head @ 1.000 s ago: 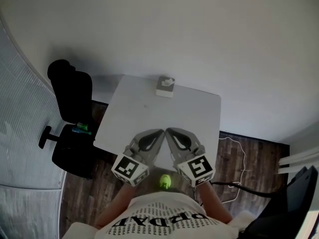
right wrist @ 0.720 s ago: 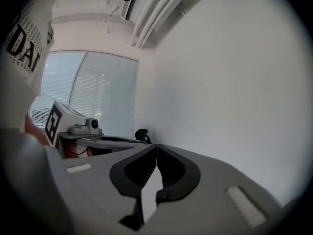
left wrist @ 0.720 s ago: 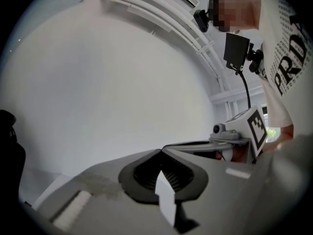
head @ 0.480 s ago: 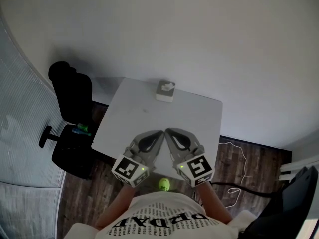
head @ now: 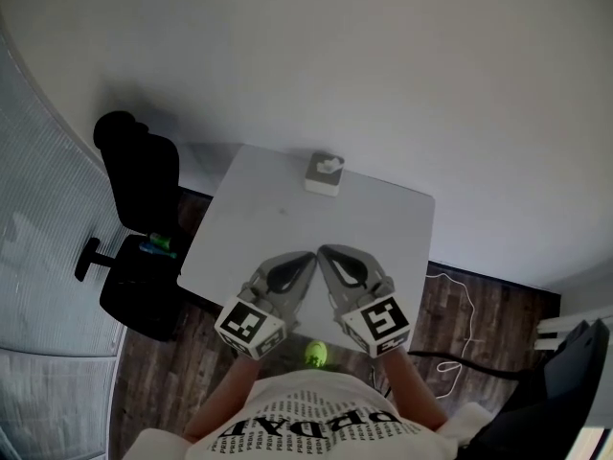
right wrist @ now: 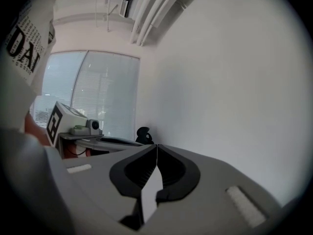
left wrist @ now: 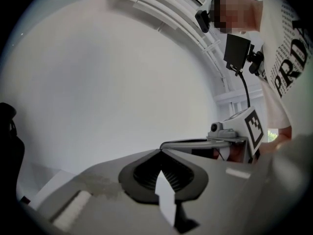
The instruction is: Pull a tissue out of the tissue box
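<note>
The tissue box (head: 323, 173), grey with a white tissue poking from its top, stands at the far edge of the white table (head: 383, 228). Both grippers hover side by side over the table's near edge, well short of the box. The left gripper (head: 310, 255) is shut with nothing in it, its tips meeting in the left gripper view (left wrist: 160, 151). The right gripper (head: 324, 251) is likewise shut and empty (right wrist: 156, 146). Their tips nearly touch each other. Neither gripper view shows the box.
A black office chair (head: 139, 185) stands left of the table. A green ball (head: 317, 353) lies on the wooden floor by the person's body. Cables (head: 460, 300) trail on the floor at the right. A white wall rises behind the table, and window blinds (head: 38, 257) fill the left.
The tissue box and table have slid slightly lower and to the right in the head view. The two grippers keep side by side, both still shut.
</note>
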`<state>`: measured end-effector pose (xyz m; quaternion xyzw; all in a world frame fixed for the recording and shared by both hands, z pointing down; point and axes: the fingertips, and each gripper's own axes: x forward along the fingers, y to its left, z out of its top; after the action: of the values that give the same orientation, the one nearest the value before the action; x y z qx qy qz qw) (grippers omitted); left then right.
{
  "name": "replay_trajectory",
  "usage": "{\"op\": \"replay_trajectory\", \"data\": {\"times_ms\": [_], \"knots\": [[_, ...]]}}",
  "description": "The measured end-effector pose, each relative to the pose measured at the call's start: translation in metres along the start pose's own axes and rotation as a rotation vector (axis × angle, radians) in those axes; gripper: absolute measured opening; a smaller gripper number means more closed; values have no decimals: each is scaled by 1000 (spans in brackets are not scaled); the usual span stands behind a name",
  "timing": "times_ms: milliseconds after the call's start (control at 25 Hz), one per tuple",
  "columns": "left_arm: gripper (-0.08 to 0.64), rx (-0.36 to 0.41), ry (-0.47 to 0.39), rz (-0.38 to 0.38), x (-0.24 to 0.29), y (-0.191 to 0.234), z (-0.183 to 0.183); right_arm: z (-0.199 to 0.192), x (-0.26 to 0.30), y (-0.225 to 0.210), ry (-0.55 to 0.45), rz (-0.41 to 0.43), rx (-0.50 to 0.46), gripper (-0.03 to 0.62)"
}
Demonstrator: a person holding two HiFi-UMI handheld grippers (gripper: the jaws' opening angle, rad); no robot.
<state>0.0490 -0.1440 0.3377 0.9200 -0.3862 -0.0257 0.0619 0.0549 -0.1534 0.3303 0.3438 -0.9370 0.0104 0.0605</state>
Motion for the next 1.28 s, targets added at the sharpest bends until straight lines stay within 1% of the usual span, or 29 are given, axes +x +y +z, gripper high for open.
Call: {"op": "replay_trajectory", "data": {"times_ms": [160, 320, 480, 680, 840, 960, 1040, 1160, 1280], "knots": [[3, -13, -1, -30, 10, 12, -2, 0, 10, -8, 28, -18, -1, 9], [3, -10, -12, -50, 24, 29, 8, 7, 26, -23, 27, -47, -26, 9], [3, 9, -13, -77, 33, 48, 18, 17, 44, -34, -2, -73, -25, 9], [3, 33, -28, -118, 50, 77, 29, 24, 70, -52, -4, -119, -9, 11], [3, 8, -6, -163, 60, 95, 24, 25, 88, -62, -6, -165, -21, 9], [3, 12, 6, -196, 63, 104, 22, 21, 98, -67, 2, -207, -9, 9], [-8, -1, 10, -216, 71, 114, 15, 17, 109, -77, 9, -231, -6, 9], [-8, -9, 22, -222, 87, 130, 8, 8, 125, -96, 31, -254, 2, 9], [-8, 2, 36, -220, 91, 136, 6, 3, 131, -102, 40, -265, -11, 9]]}}
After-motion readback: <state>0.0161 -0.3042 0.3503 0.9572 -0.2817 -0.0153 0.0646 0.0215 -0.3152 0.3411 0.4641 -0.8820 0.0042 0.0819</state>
